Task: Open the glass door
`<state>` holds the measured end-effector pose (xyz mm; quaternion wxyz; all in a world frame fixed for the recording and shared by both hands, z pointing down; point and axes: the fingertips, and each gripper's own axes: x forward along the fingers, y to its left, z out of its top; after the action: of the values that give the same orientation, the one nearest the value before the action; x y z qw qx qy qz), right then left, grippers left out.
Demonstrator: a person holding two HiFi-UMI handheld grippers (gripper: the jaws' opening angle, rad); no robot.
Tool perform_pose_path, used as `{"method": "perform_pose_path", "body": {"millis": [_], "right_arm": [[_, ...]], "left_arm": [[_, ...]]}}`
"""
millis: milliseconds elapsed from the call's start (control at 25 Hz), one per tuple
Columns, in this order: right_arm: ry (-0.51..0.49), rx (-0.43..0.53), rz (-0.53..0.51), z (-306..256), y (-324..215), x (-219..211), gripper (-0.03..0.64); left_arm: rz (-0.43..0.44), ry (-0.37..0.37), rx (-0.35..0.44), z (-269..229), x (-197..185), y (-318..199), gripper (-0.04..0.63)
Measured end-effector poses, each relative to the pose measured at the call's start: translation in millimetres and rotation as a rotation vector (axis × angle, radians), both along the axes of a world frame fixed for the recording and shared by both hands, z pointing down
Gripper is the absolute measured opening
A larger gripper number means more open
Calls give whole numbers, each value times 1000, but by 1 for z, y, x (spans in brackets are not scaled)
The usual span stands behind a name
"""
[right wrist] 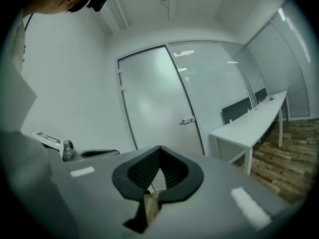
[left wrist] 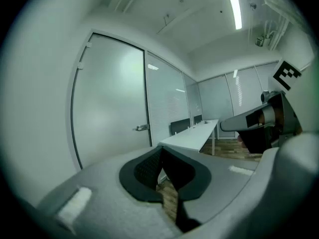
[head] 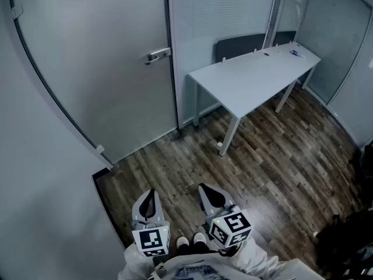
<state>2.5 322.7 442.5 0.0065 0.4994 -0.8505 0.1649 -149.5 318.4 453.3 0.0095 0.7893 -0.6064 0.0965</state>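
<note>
Wood-plank floor (head: pixel 274 156) fills the head view, closed in by frosted glass walls (head: pixel 221 10). I see the glass door (head: pixel 99 69) at the upper left, shut in its frame, its metal lever handle (head: pixel 158 55) near the right edge. A white bench (head: pixel 256 74) stands to the right of it with a dark chair (head: pixel 239 44) behind. At the bottom edge I hold the left hand-held gripper (head: pixel 152 192) and the right hand-held gripper (head: pixel 203 188) side by side above my shoes (head: pixel 190 241), both well apart from the door.

From the left gripper view, the left hand-held gripper (left wrist: pixel 160 152) has its jaws pressed together at the tips with nothing between them. Beyond them the glass door (left wrist: pixel 109 98) stands ahead to the left, its lever handle (left wrist: pixel 142 128) visible, and the bench (left wrist: pixel 192 136) runs off to the right. The right hand-held gripper (left wrist: pixel 234 124) shows at the right edge, under a ceiling light (left wrist: pixel 233 4).

From the right gripper view, the right hand-held gripper (right wrist: pixel 159 151) also has its jaws closed tip to tip and empty. The glass door (right wrist: pixel 154 103) is straight ahead, lever handle (right wrist: pixel 187 120) on its right side, bench (right wrist: pixel 249 124) further right.
</note>
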Motion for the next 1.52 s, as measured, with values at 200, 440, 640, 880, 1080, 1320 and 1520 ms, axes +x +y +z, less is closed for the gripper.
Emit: {"method": "perform_pose_path", "body": {"millis": [200, 440, 640, 880, 1080, 1320, 1520], "right_arm": [[8, 9, 3, -1, 1, -7, 4], [7, 13, 3, -5, -1, -5, 3], [-26, 15, 14, -8, -5, 10, 5], [-19, 15, 46, 2, -10, 49, 5], [-14, -30, 65, 25, -18, 64, 5], [-7, -28, 64, 32, -54, 63, 5], [-8, -21, 78, 30, -103, 57, 5]], "left_arm": [[7, 0, 3, 0, -5, 3, 5], [16, -7, 3, -2, -1, -1, 3], [26, -11, -10, 1, 12, -8, 3], [29, -31, 15, 2, 37, -16, 3], [25, -50, -7, 11, 42, -21, 3], [1, -45, -11, 20, 31, -58, 3], [15, -40, -8, 24, 26, -110, 3]]}}
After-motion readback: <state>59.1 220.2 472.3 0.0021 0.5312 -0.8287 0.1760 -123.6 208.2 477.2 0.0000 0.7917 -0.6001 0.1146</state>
